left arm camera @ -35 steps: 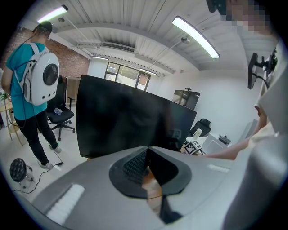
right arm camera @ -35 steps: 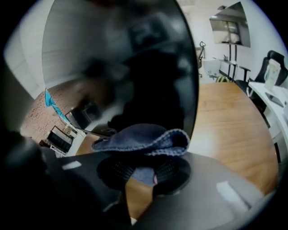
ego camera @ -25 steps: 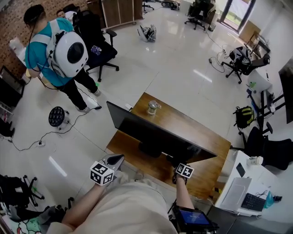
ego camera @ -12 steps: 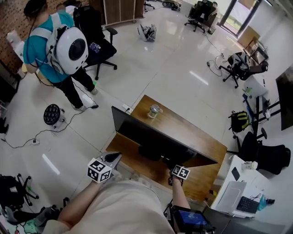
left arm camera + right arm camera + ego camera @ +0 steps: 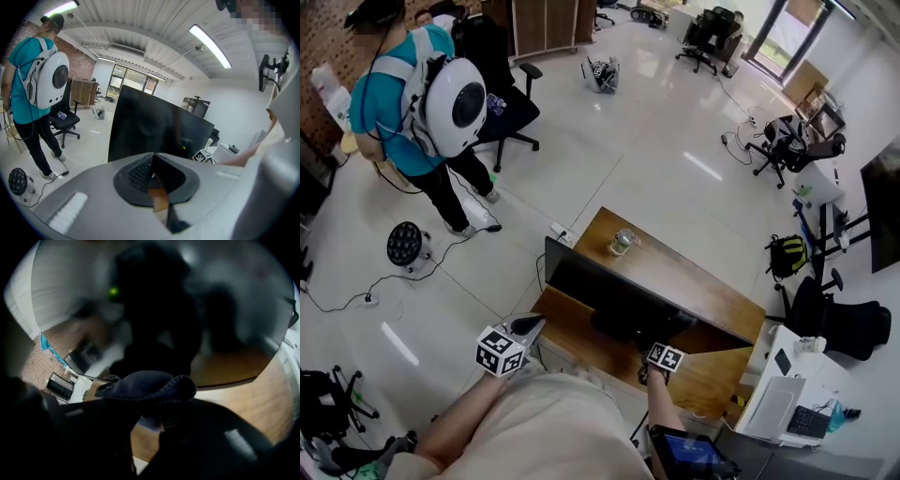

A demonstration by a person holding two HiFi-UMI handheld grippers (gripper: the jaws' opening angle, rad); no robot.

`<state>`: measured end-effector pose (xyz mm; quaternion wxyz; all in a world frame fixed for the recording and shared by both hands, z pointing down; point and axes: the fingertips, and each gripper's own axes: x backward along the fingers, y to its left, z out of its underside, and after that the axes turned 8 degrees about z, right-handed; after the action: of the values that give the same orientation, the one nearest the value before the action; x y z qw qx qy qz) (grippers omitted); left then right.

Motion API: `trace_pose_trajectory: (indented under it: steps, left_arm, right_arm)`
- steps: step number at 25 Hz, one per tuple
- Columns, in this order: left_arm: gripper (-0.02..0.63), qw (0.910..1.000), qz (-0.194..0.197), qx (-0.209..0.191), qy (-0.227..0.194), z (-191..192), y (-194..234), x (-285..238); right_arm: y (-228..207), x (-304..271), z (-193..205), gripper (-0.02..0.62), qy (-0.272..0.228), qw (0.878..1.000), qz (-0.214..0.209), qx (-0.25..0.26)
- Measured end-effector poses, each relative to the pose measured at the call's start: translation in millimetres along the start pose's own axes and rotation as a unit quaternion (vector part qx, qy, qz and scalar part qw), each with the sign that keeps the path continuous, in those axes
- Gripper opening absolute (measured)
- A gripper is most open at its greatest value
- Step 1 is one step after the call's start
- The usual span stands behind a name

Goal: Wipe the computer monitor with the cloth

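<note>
Monitor (image 5: pixel 623 291) — black screen, glossy, near mirror-like in the right gripper view, throwing back blurred reflections. Cloth (image 5: pixel 149 383): dark blue fabric, soft and matt, stitched along its edge. Desk (image 5: pixel 708 289) of brown wood, grain visible, slight sheen. Left gripper (image 5: pixel 157 180) has a smooth matt grey plastic shell and black ribbed pads (image 5: pixel 139 171). Floor (image 5: pixel 656 150) — pale, polished, reflecting ceiling lights. Jar (image 5: pixel 622 242) looks like clear glass.

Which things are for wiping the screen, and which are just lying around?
For the job: monitor, dark cloth, right claw holding it.

Just lying about: glass jar on the desk, backpack on the floor, office chair, round light.
</note>
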<state>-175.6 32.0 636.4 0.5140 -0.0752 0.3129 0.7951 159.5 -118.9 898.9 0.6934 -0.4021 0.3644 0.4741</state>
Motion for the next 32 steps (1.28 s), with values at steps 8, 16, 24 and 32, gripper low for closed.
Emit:
trace_pose_trajectory:
  steps: [8,16,24,32]
  left_arm:
    - [0.003,0.9999,0.013,0.002,-0.005,-6.9,24.1,11.0]
    - [0.003,0.9996,0.025,0.007,-0.011,-10.5,42.4,16.4]
    - [0.003,0.9992,0.034,0.012,-0.020,-14.6,60.0,24.7]
    - [0.003,0.9989,0.038,0.017,-0.021,-15.2,83.5,40.0]
  right_arm:
    - [42.5,-8.8,-1.7,0.098,0.009,1.000,-0.003,0.009]
    - [84.1,-16.3,-4.8,0.098,0.017,0.999,-0.005,0.040]
    - [119.3,-24.0,-3.9,0.098,0.023,0.999,-0.008,0.041]
    - [145.5,-30.7,-4.4,0.098,0.022,0.999,-0.004,0.038]
